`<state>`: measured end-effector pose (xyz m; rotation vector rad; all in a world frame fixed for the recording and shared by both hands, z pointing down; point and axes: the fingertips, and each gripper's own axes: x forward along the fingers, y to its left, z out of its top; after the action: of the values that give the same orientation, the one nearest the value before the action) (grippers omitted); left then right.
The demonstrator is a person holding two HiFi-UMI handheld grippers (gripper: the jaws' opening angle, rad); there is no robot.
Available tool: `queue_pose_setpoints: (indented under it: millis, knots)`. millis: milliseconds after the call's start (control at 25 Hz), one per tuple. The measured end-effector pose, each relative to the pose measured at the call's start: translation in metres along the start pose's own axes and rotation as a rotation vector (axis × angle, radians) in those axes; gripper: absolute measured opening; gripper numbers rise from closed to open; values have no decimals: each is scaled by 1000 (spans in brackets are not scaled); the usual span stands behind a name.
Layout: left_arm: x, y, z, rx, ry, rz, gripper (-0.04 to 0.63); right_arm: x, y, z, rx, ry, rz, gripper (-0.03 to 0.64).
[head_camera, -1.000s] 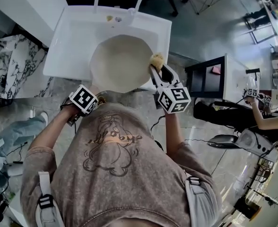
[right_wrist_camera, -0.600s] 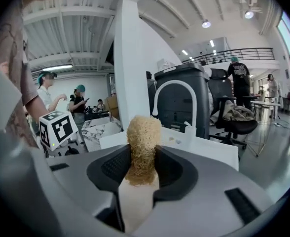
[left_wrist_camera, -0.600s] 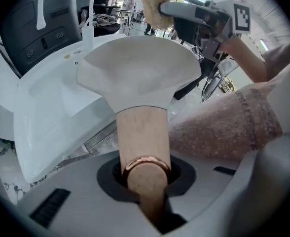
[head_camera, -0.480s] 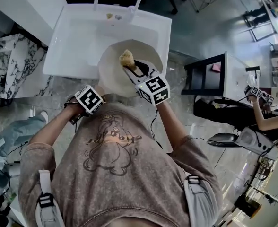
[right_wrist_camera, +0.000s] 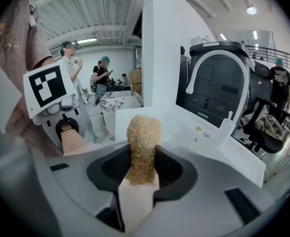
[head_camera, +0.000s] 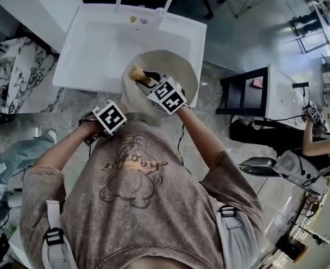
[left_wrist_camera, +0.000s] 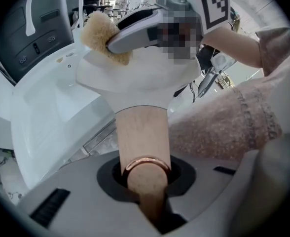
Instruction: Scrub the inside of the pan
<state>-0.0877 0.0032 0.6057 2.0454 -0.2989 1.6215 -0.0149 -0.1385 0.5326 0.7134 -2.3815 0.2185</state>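
The cream pan [head_camera: 182, 66] is held over the white sink [head_camera: 92, 49]. Its wooden handle [left_wrist_camera: 142, 132] is clamped in the left gripper [left_wrist_camera: 146, 181] and runs toward 7 o'clock in the head view. A loofah scrubber [right_wrist_camera: 143, 132] is pinched by the right gripper [right_wrist_camera: 141, 177] and is placed at the bowl's 10 o'clock side, so most of the unscrubbed floor is judged to lie toward 4 o'clock. Contact with the surface is masked by the gripper body.

a white sink [head_camera: 92, 49] with an arched faucet [right_wrist_camera: 218, 53]; a marble bench [head_camera: 16, 77] beside it, a black office chair [right_wrist_camera: 266, 125] beyond.
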Motion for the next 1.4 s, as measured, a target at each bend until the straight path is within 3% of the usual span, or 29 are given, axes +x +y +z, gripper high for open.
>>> queue_pose_setpoints:
  millis: [240,520,1040,1400]
  knots:
    - [1,3,4,37,24,19,69,24,6,-17,1,48,26,156]
    - [-1,7,8,80,57,29,69,42,-5,-39,65,89,-6,156]
    - [-5,7,12,75,102,-24,69,60,-19,-49,23,135,-40,156]
    - [-8,3,12,66,115,-53,74,68,-63,-55,43,184,-145,158]
